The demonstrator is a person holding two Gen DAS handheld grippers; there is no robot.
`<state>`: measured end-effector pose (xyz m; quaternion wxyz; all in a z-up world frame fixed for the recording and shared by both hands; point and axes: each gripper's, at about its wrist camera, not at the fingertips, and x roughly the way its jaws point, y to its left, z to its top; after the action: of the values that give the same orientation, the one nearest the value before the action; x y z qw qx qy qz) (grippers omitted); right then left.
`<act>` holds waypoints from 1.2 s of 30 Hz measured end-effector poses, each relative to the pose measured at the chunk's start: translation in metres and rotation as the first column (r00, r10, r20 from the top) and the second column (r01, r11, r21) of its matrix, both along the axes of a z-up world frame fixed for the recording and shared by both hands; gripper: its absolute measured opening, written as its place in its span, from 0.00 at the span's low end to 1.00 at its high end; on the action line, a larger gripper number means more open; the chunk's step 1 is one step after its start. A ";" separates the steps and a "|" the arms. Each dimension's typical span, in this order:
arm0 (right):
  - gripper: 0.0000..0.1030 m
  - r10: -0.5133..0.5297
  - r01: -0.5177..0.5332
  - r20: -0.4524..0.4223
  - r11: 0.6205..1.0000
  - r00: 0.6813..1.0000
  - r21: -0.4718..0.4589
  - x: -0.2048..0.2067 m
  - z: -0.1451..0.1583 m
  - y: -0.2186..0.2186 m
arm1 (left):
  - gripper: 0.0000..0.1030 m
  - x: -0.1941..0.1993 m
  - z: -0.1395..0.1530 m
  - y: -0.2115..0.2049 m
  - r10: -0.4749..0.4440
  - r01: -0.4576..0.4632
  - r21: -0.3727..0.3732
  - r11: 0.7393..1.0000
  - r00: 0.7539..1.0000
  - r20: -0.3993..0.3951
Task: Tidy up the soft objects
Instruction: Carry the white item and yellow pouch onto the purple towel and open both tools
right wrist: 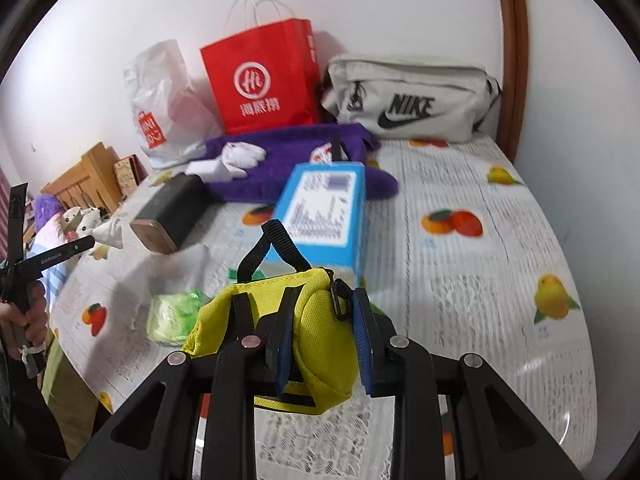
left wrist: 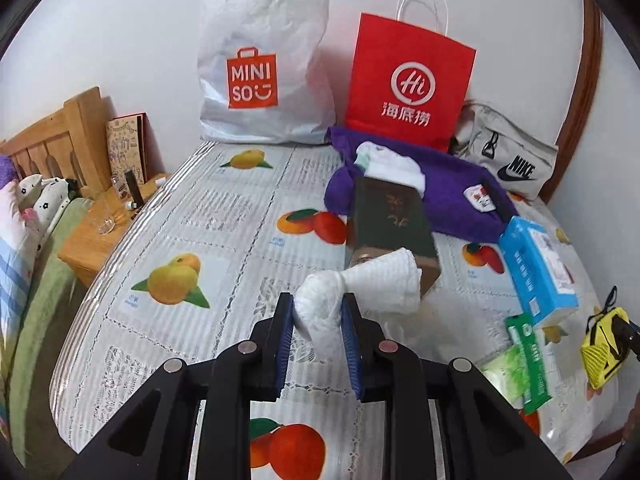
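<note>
My left gripper [left wrist: 319, 304] is shut on a rolled white cloth [left wrist: 376, 276], which hangs just above the fruit-print tablecloth [left wrist: 180, 240]. The pinched end bulges between the blue pads. My right gripper [right wrist: 322, 314] is shut on a yellow pouch [right wrist: 320, 344] with black straps, lifted off the table. That pouch also shows at the right edge of the left wrist view [left wrist: 602, 344]. A purple towel [left wrist: 452, 196] lies at the back with folded white fabric [left wrist: 392, 164] on it. A person's hand [right wrist: 24, 316] holds the left gripper's handle.
A dark green box [left wrist: 390, 224], a blue tissue box [left wrist: 536, 264] and a green packet [left wrist: 516, 364] lie mid-table. Against the wall stand a white Miniso bag [left wrist: 260, 60], a red paper bag [left wrist: 408, 80] and a grey Nike bag [left wrist: 508, 156]. A wooden nightstand [left wrist: 92, 240] sits left.
</note>
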<state>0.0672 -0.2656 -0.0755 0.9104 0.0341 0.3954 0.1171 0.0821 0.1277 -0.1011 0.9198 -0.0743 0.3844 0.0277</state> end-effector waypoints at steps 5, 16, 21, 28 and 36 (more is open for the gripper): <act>0.26 0.007 -0.007 0.018 1.000 1.000 0.023 0.019 0.011 0.005 | 0.22 0.007 0.017 -0.006 -0.008 0.008 0.001 1.000 1.000 0.022; 0.26 0.034 -0.036 0.062 0.998 0.998 0.042 0.060 0.032 0.017 | 0.22 0.047 0.039 -0.024 -0.041 0.041 -0.003 0.999 0.999 0.032; 0.26 0.042 -0.045 0.064 0.998 0.997 0.048 0.087 0.036 0.022 | 0.22 0.067 0.043 -0.029 -0.054 0.055 -0.011 0.998 0.998 0.029; 0.26 0.054 -0.057 0.056 0.997 0.997 0.050 0.134 0.033 0.031 | 0.22 0.095 0.045 -0.032 -0.055 0.055 -0.018 0.998 0.998 0.020; 0.26 0.054 -0.056 0.051 0.998 0.997 0.036 0.189 0.025 0.043 | 0.22 0.134 0.040 -0.028 -0.038 0.038 -0.023 0.999 0.999 -0.007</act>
<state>0.2561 -0.2229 -0.0504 0.9156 0.0372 0.3711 0.1501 0.2156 0.0998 -0.0610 0.9178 -0.0776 0.3892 0.0061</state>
